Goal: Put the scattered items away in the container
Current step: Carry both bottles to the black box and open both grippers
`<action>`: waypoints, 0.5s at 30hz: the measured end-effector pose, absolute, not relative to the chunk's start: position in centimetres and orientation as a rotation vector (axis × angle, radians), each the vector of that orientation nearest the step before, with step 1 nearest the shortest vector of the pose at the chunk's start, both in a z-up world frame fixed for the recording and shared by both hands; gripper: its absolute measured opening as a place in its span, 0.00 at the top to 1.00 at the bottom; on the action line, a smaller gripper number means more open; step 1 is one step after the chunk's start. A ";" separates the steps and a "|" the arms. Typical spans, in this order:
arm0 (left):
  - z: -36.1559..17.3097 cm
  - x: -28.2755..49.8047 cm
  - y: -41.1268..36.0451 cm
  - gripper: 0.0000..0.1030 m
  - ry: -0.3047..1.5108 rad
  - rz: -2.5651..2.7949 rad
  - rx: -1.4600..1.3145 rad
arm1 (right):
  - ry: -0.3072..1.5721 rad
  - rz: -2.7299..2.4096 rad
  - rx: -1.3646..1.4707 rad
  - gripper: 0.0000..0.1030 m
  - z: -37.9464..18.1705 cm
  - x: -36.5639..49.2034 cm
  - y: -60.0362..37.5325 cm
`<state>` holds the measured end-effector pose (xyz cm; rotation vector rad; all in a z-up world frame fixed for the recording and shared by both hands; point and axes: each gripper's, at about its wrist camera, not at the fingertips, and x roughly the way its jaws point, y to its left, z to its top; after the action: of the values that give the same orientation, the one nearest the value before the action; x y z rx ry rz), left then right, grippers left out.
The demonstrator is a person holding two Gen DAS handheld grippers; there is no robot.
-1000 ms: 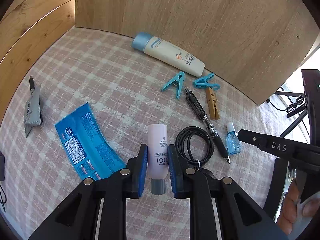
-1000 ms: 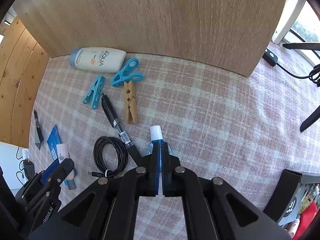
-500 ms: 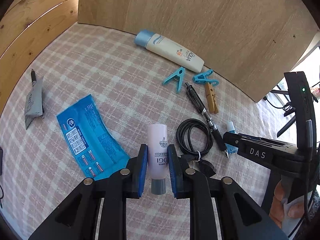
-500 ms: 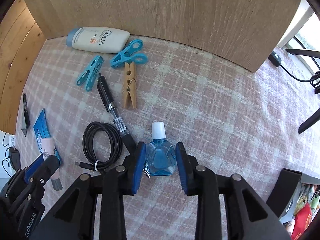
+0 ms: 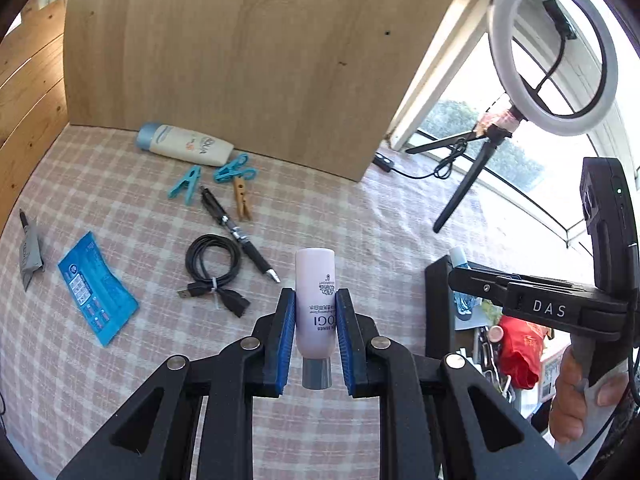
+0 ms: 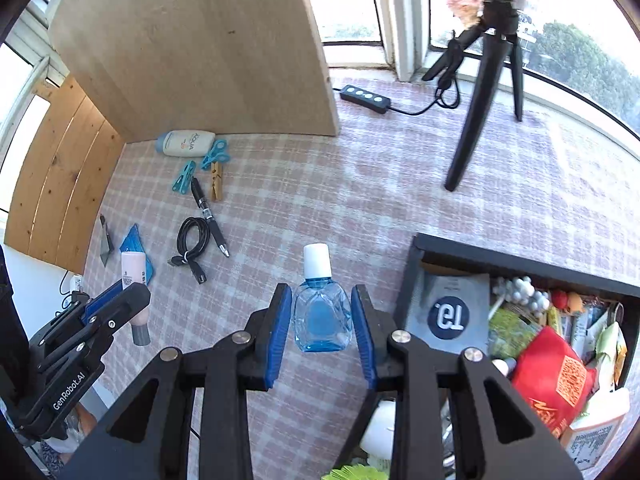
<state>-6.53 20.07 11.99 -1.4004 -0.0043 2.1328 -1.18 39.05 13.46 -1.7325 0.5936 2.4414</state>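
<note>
Both items lifted off checked cloth (image 6: 400, 208): pink tube (image 5: 315, 308), grey cap, clamped in left gripper (image 5: 314, 334); blue bottle (image 6: 322, 312), white cap, pinched in right gripper (image 6: 322, 330) beside container (image 6: 416, 248).

On the counter (image 6: 400, 184) a wooden board (image 6: 192, 48) stands at the back; the lotion tube (image 6: 185, 143) lies at its foot, with three clothes pegs (image 6: 216, 186) just in front; the pen (image 6: 208, 216) runs nearer from them, the coiled cable (image 6: 193, 240) to its left; the sachet (image 5: 96, 288) lies further left; the container (image 6: 416, 280) sits at the right edge, crowded with packets; behind it stands the tripod (image 6: 480, 80), a cable switch (image 6: 365, 98) to its left.
</note>
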 end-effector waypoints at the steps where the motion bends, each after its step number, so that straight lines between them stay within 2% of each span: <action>1: 12.4 -5.6 21.4 0.82 0.014 2.106 -1.384 | 0.600 2.434 -1.709 0.71 13.6 0.5 40.5; 8: 13.9 2.6 30.3 0.82 0.132 1.886 -1.305 | 0.603 2.302 -1.556 0.71 15.4 10.0 50.2; 15: 13.6 10.3 35.3 0.82 0.264 1.729 -1.267 | 0.641 2.209 -1.480 0.71 15.8 15.7 56.2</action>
<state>10.32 35.35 13.58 -1.2673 0.2643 1.7293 15.65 56.17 15.78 -1.4799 0.6411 2.2089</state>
